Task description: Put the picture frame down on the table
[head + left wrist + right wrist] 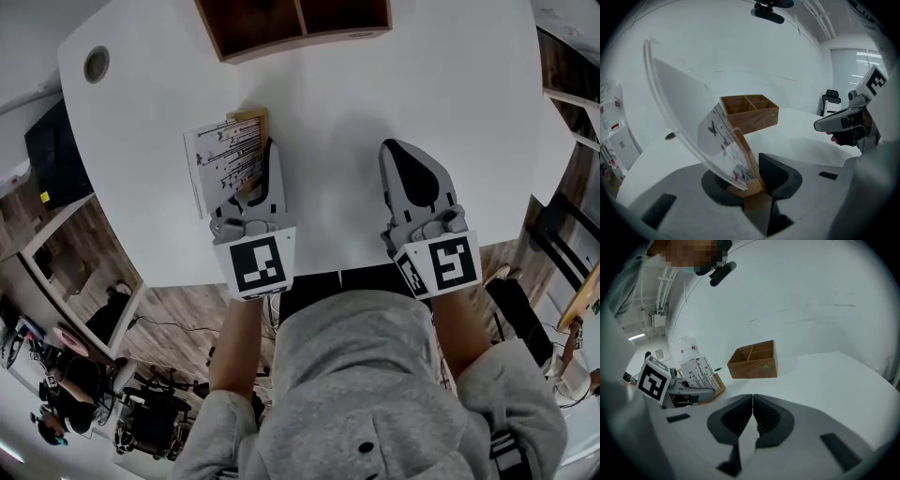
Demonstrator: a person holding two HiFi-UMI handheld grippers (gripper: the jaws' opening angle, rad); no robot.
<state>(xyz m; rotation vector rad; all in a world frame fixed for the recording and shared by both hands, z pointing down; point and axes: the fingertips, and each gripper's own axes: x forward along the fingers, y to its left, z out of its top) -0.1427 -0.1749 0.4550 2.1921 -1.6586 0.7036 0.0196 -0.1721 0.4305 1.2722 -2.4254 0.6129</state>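
Observation:
The picture frame (223, 153) is a clear panel with a printed sheet, set in a wooden base (748, 165). My left gripper (260, 174) is shut on that base, and the panel (696, 129) leans up and to the left, tilted. It hangs over the left part of the white table (337, 122); whether it touches the top, I cannot tell. My right gripper (404, 156) is to the right of it, jaws pressed together with nothing between them (752, 401). From the right gripper view the frame (697, 373) stands beside the left gripper (670, 386).
A wooden divided box (295, 23) sits at the table's far edge, also seen as the box (751, 113) and the box (754, 360). A round cable hole (96, 64) is at the far left. The table's near edge runs just in front of the person's body.

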